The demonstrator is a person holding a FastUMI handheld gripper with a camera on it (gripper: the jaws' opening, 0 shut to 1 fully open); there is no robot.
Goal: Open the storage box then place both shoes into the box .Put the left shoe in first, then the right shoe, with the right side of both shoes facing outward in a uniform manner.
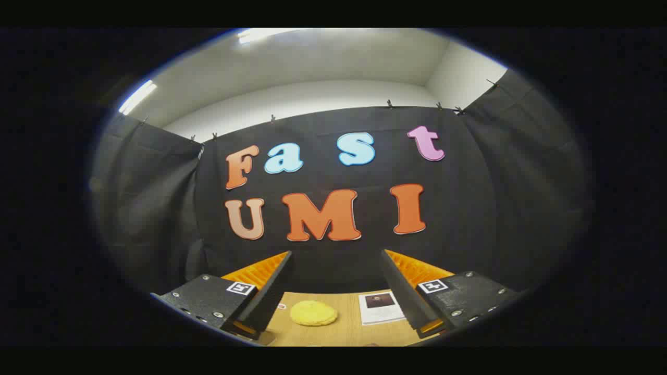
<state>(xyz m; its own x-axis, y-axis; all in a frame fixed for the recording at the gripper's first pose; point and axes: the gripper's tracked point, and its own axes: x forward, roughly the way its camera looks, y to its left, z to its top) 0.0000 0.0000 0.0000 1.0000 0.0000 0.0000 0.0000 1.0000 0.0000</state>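
Fingers (271, 289) spread wide w/ nothing between them but open air, so the gripper (336, 255) is released and idle, raised and aimed level at the booth wall, prob. a ready pose before any reach. Low between the fingers, on the wooden table (344, 333), lies a round yellow pad (313, 313), and just beside it, nearer the right finger, a printed sheet (381, 307); both look like clutter, not task items. Storage box and shoes: whereabouts can't be told from this angle, maybe below the camera's sight.
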